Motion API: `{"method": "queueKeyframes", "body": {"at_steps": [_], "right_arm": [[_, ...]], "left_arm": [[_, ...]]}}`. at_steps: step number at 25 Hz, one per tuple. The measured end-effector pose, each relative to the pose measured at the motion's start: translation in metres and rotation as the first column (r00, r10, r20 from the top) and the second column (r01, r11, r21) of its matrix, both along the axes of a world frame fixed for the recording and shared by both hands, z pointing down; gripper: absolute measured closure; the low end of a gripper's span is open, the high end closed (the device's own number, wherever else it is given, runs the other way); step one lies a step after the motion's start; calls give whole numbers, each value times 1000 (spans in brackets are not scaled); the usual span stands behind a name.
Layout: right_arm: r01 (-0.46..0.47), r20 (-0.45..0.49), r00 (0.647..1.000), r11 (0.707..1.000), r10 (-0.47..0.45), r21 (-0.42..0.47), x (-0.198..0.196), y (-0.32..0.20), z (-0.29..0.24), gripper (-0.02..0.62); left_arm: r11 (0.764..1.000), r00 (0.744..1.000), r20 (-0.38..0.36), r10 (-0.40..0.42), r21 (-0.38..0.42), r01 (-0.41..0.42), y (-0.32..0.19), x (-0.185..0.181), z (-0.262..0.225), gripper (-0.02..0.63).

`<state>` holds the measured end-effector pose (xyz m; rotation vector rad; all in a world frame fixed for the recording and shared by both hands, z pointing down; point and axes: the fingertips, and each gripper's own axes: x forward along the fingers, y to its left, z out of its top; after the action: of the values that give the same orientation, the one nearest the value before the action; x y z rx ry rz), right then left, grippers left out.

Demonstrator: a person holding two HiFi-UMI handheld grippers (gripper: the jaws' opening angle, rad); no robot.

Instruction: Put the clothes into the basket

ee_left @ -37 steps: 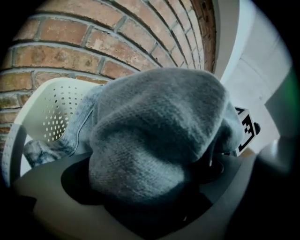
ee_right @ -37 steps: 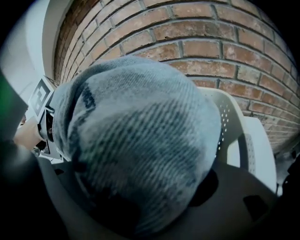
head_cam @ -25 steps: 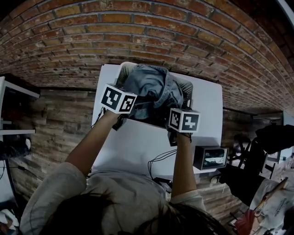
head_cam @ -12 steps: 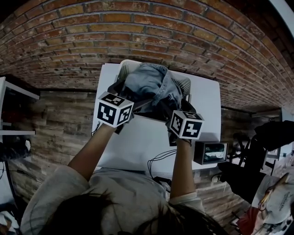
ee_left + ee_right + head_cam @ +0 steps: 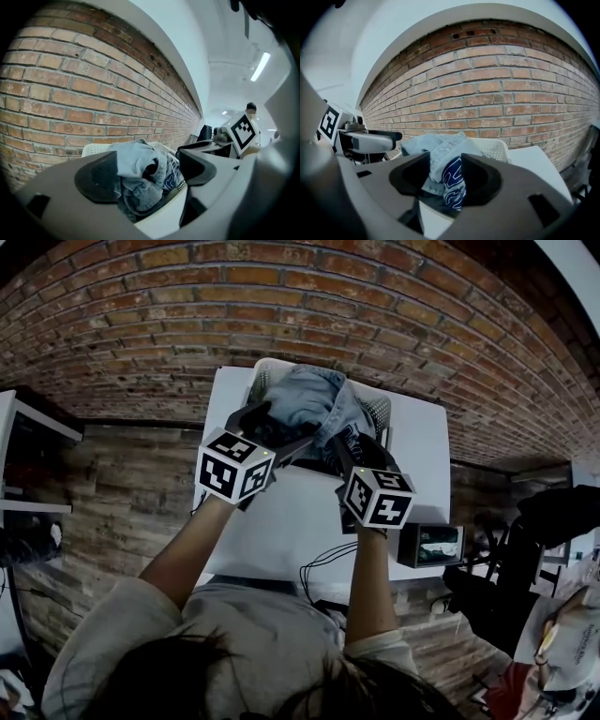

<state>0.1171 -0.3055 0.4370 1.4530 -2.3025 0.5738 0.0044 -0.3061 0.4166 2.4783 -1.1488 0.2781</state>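
As they fill the basket (image 5: pixel 378 410), clothes (image 5: pixel 314 401) heaped; lengthwise along brick wall (image 5: pixel 281 315)

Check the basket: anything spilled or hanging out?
Nothing has spilled onto the table. The clothes are heaped well above the rim of the basket rather than settled inside, and a blue printed piece appears to droop over the near rim. The pile looks loose, so it might slide out.

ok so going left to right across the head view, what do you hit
left gripper with marker cube, pale blue denim clothes in white perforated basket, right gripper, small dark box; both grippers' fingers closing, nothing between them
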Motion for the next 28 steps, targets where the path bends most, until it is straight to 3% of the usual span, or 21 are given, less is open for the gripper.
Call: {"method": "queueKeyframes", "body": {"at_steps": [2,3,6,10,15,22,28], "right_arm": [[-3,6,1000,999,3,39,-3,5,-8,468],[-6,5,1000,999,5,53,-4,7,-10,472],[-3,-5,1000,998,3,68,-11,14,-15,524],[55,3,998,994,-55,90,-26,28,-26,562],[120,-35,993,976,-115,183,-46,56,-53,588],[112,-80,993,939,-91,326,-59,113,-97,588],[111,-74,993,918,-89,380,-66,160,-126,588]], "left_arm": [[1000,1000,-13,-7,24,7,6,-2,-6,320],[999,1000,-16,-10,33,11,9,-3,-9,372],[999,1000,-17,-8,49,9,16,-2,-13,472],[998,1000,-17,4,65,-3,27,4,-21,554],[994,1000,-2,27,108,-27,54,15,-40,589],[973,998,67,-3,229,-12,111,18,-76,597],[958,998,57,-11,285,-5,159,18,-99,597]]}}
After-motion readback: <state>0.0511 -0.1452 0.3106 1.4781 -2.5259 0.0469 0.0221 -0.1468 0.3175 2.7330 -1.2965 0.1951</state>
